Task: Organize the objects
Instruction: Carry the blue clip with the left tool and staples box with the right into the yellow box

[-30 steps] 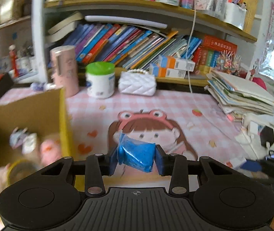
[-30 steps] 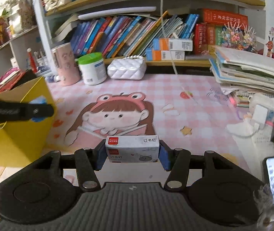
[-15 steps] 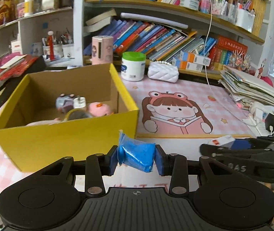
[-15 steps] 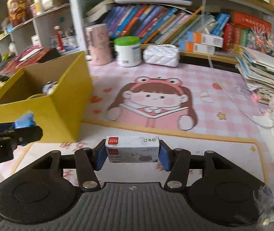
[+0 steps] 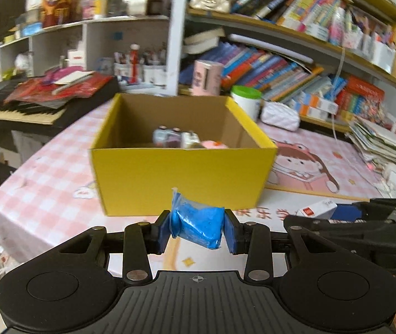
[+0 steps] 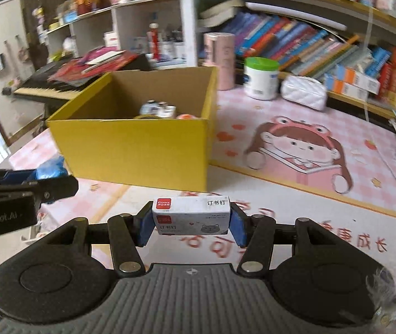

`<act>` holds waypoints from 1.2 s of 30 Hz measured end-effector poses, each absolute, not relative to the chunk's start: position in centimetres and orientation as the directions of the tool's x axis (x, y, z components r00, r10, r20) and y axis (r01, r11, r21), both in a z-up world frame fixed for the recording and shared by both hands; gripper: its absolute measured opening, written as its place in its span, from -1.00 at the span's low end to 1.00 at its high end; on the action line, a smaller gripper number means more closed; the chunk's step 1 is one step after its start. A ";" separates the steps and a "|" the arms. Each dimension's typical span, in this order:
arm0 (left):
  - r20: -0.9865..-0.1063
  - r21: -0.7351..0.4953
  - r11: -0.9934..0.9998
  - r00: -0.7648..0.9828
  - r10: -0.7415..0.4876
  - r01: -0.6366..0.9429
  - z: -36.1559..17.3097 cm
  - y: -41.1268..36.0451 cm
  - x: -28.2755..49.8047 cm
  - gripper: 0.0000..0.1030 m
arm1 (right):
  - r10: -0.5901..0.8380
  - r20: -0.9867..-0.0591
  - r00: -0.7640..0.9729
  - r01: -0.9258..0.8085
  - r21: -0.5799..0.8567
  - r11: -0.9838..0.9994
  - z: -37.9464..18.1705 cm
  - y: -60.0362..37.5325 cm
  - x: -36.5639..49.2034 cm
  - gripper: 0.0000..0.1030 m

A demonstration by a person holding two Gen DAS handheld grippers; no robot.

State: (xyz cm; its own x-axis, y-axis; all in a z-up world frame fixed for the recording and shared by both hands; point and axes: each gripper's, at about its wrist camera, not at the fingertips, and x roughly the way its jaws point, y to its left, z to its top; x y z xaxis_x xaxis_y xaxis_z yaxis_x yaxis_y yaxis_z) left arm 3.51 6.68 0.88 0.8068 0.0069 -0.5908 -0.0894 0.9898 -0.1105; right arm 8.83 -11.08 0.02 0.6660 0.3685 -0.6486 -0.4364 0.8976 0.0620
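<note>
1. The table (image 5: 45, 172), under a pink checked cloth and a cartoon-girl mat (image 6: 295, 150), lies below and ahead of both sets of jaws. Bookshelves (image 5: 295, 64) stand well beyond them.

2. The yellow cardboard box (image 5: 181, 175) sits open-topped straight ahead of the left jaws, and ahead and a little left of the right jaws. A few small toys (image 5: 175, 137) lie at its bottom. Its walls look thin and will likely flex if bumped, so I judge that items should go over the rim from above.

3. The left gripper (image 5: 197, 228) is clenched on a blue clay packet (image 5: 196, 226), held between the pads just short of the box's near wall.
   - The packet looks soft and light, with a crinkly plastic wrap.
   - It probably deforms under pressure, so a hold across its fat middle, as now, seems safest.
   - The loose twist of film at its top offers poor purchase.

4. The right gripper (image 6: 192, 220) is grasping a staples box (image 6: 192, 218) by its two short ends, with the long face towards the camera.
   - It appears small, stiff and light, though its smooth card could slip.
   - Squeezing it end to end suits it, since the long faces would probably crush sooner.
</note>
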 end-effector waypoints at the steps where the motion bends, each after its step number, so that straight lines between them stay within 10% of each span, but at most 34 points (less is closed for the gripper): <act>1: -0.586 -0.113 0.989 0.810 0.014 -0.098 0.9 7.1 3.3 -0.28 | 0.373 -0.647 0.665 -0.445 0.058 0.893 0.1 -10.6 8.7 0.01; 22: -0.438 -0.129 0.978 0.895 0.091 -0.162 4.9 11.0 10.0 -0.28 | 0.404 -0.484 0.777 -0.451 0.021 0.892 4.3 -6.6 14.2 0.00; 36: -0.537 -0.064 0.979 0.834 0.129 -0.192 1.2 10.7 16.6 -0.28 | 0.371 -0.572 0.732 -0.539 -0.154 0.828 1.6 -3.4 21.7 0.01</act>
State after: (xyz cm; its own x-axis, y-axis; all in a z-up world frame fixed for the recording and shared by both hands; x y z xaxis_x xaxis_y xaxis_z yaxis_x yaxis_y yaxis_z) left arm 16.57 10.67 1.22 0.8337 0.1286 -0.5370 -0.1923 0.9792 -0.0640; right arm 21.67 -3.38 1.56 0.7321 0.3707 -0.5715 -0.5393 0.8280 -0.1538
